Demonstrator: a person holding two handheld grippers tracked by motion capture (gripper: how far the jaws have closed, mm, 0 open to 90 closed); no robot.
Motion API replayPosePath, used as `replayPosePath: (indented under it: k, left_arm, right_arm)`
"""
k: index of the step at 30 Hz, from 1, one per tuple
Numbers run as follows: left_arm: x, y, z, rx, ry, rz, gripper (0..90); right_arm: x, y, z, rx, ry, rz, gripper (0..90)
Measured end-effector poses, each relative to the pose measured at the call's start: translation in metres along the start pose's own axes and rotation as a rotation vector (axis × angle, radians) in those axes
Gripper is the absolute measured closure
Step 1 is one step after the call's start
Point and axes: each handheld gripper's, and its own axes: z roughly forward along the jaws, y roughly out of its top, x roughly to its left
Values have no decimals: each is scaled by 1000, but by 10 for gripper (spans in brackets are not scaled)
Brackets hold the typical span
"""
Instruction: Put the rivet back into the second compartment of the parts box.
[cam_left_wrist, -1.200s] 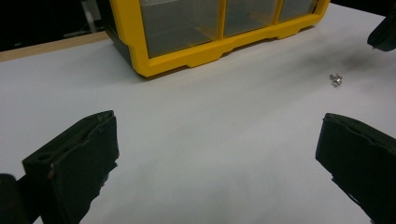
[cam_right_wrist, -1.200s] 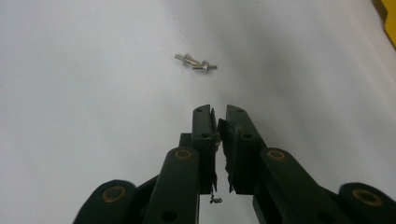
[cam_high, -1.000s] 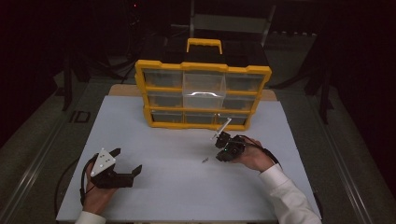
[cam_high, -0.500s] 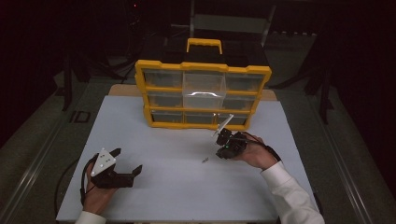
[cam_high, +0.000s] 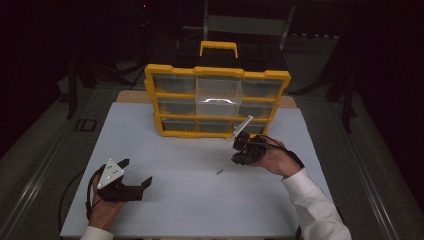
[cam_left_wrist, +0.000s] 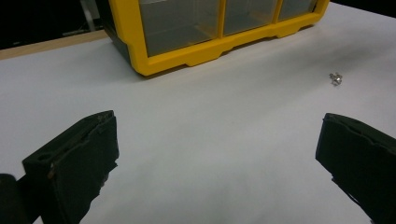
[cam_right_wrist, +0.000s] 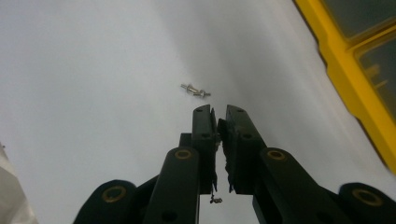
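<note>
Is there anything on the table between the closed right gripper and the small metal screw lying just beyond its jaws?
Nothing visible. In the right gripper view, only bare white table lies between the right gripper and the screw. The yellow drawer organizer stands off to one side.

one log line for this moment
left gripper: open, on table | right gripper: shut, above screw | organizer: behind

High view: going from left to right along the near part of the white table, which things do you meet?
Left hand-held gripper → small metal screw → right hand-held gripper, with the person's hand behind it.
</note>
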Motion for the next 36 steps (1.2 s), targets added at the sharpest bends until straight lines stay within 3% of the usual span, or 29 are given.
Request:
replayPosePath:
  k: [24, 36]
  left_arm:
    - [0, 0, -1, -2, 2, -1, 2]
    - [0, 0, -1, -2, 2, 0, 2]
  right_arm:
    - [-4, 17, -36, -54, -6, -16, 832]
    - [-11, 21, -51, -77, 12, -16, 832]
